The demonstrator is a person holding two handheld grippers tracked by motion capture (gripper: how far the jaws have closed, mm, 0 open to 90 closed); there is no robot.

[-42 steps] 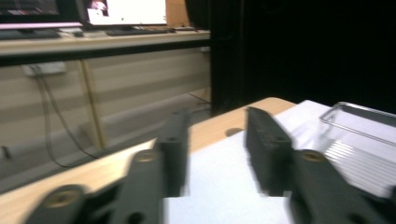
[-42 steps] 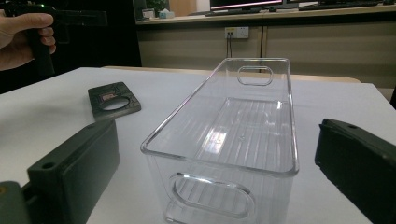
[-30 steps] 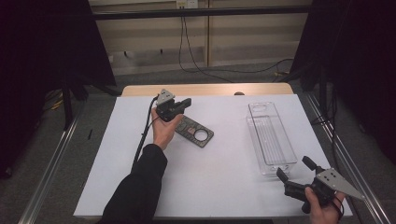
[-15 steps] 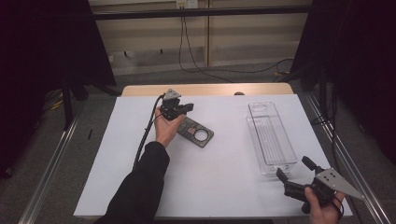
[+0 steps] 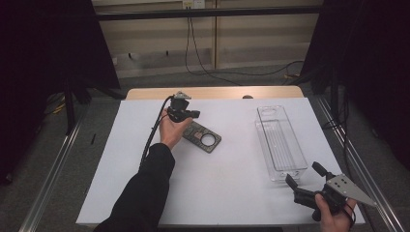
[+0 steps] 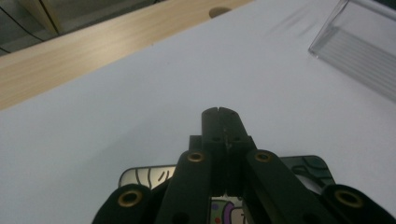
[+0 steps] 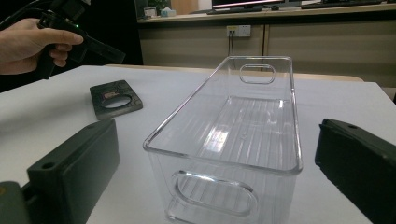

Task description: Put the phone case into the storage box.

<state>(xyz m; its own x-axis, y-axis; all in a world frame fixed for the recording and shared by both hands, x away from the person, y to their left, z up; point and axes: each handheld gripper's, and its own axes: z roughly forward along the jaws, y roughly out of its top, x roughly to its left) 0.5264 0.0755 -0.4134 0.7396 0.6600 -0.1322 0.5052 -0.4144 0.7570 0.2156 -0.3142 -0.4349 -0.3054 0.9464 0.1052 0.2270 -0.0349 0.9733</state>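
While your left gripper (image 5: 192, 114) hovers jaws-together at the dark flat card (image 5: 202, 137)'s 10 o'clock, descending like that just shoves it across the desk (image 5: 232, 193). Right gripper (image 5: 303, 180), spread wide, could knock the clear bin (image 5: 280, 142).

- white table (image 5: 232, 183), wooden strip along far edge
- clear plastic bin (image 5: 280, 142), upright, right side
- dark flat card (image 5: 203, 137) with round hole, centre-left

No words, numbers or brand marks can be read anywhere; the dark flat card (image 5: 202, 137) on the white surface (image 5: 232, 174) bears coloured printing too small and blurred to make out.
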